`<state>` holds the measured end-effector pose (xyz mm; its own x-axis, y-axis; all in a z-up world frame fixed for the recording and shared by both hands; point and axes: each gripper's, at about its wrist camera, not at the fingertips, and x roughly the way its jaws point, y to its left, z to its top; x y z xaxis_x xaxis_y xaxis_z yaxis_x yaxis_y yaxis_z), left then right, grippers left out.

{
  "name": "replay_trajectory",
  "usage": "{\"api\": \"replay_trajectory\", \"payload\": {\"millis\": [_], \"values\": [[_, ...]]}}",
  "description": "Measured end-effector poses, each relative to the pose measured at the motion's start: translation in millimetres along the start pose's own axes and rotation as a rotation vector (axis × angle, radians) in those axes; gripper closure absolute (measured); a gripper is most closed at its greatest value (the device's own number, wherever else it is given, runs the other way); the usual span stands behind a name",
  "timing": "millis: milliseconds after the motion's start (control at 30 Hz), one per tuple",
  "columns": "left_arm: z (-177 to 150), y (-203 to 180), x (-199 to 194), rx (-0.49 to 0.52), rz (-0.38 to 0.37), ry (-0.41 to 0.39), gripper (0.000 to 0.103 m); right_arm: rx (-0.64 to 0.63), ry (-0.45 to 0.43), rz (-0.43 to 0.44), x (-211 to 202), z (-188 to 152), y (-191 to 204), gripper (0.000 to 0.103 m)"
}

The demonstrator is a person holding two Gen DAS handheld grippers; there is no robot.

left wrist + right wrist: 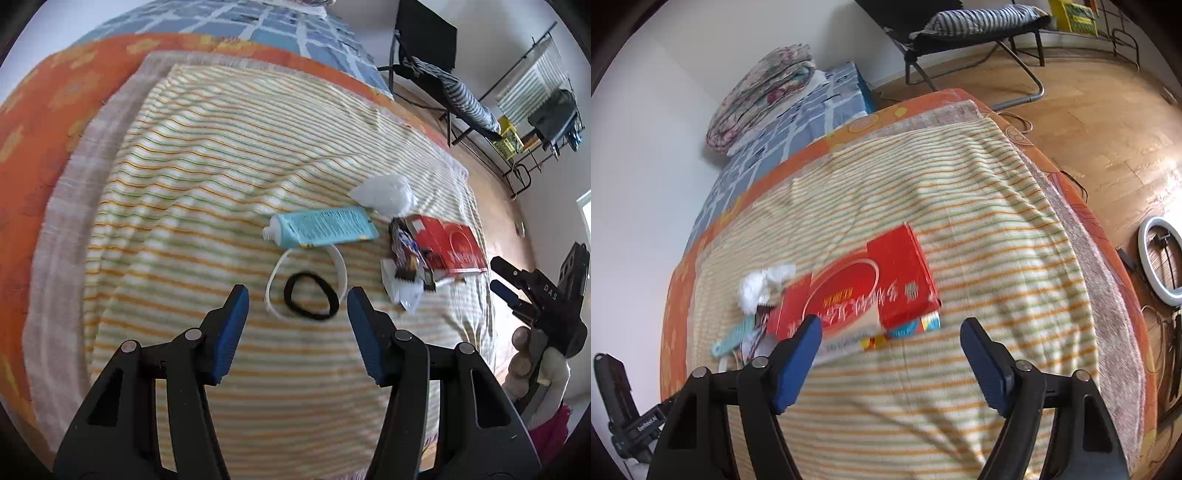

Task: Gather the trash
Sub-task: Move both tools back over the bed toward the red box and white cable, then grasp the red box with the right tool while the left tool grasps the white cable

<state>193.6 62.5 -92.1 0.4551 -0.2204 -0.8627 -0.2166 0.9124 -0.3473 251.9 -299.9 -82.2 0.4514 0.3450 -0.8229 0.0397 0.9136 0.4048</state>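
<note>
On the striped blanket (221, 155): one blue tube (323, 226) at twelve o'clock, one black hair tie (311, 301), one white strap (280, 273), one crumpled white bag (384, 195), one red box (452, 245) at three o'clock, several wrappers (408, 258), too jumbled to count

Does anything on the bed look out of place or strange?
Yes. Litter lies on the striped blanket: a light blue tube, a black hair tie, crumpled white plastic, and a red box lying on top of wrappers. Nothing looks spilled.
</note>
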Motion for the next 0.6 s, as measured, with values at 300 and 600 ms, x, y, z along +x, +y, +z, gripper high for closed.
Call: {"api": "replay_trajectory", "payload": {"millis": [300, 600], "values": [[14.6, 13.6, 32.4, -0.063, 0.028, 0.038, 0.060, 0.076, 0.032, 0.028, 22.5, 10.3, -10.2, 0.035], [20.8, 14.6, 41.5, -0.054, 0.051, 0.022, 0.071, 0.140, 0.042, 0.064, 39.9, 18.6, -19.4, 0.046]]}}
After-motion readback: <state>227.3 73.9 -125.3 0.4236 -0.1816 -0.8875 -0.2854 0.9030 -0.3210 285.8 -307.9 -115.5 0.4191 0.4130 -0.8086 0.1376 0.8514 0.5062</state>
